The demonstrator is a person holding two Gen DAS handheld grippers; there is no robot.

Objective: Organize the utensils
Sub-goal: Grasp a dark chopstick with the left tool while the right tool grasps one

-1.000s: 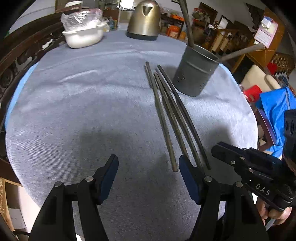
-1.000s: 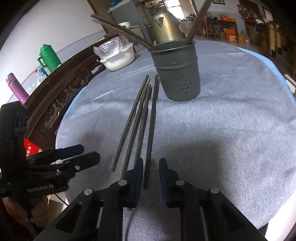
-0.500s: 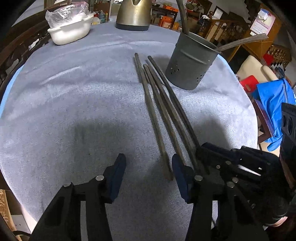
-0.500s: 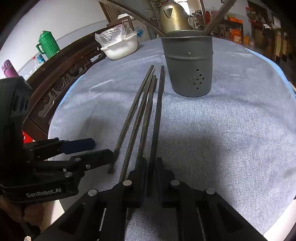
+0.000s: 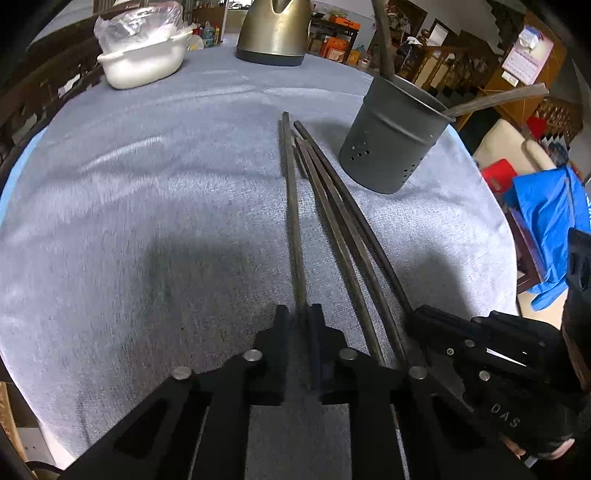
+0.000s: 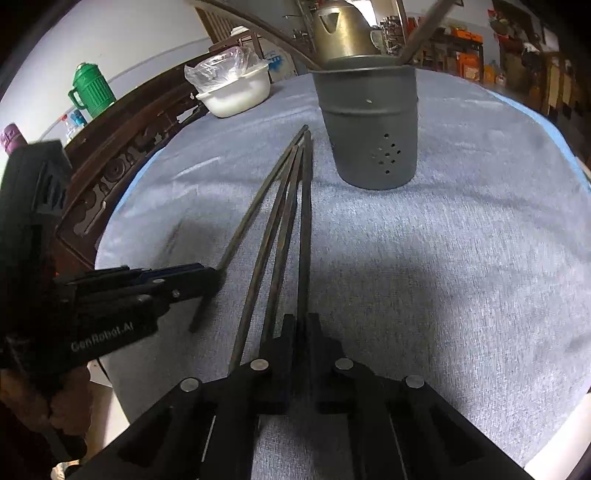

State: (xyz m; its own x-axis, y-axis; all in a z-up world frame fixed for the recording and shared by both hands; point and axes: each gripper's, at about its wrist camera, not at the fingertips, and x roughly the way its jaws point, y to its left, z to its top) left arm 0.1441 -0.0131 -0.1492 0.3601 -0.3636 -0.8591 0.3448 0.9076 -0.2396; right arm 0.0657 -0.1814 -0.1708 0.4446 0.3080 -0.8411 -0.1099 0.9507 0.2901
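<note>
Several long dark chopsticks lie side by side on the grey tablecloth, pointing at a grey perforated utensil holder (image 5: 391,147), which also shows in the right wrist view (image 6: 373,125) with utensils standing in it. My left gripper (image 5: 298,314) is shut on the near end of the leftmost chopstick (image 5: 293,206). My right gripper (image 6: 300,321) is shut on the near end of the rightmost chopstick (image 6: 306,221). Two more chopsticks (image 6: 277,221) lie between them. Each gripper shows in the other's view, the right (image 5: 480,343) and the left (image 6: 147,284).
A white bowl with a plastic bag (image 5: 144,55) and a metal kettle (image 5: 275,31) stand at the far side of the round table (image 5: 147,184). A dark carved chair (image 6: 122,155) stands at the left. A green flask (image 6: 90,90) sits behind it.
Both grippers moved forward and down onto the chopstick ends. The left went from wide open to shut on the leftmost chopstick. The right closed fully on the rightmost one.
</note>
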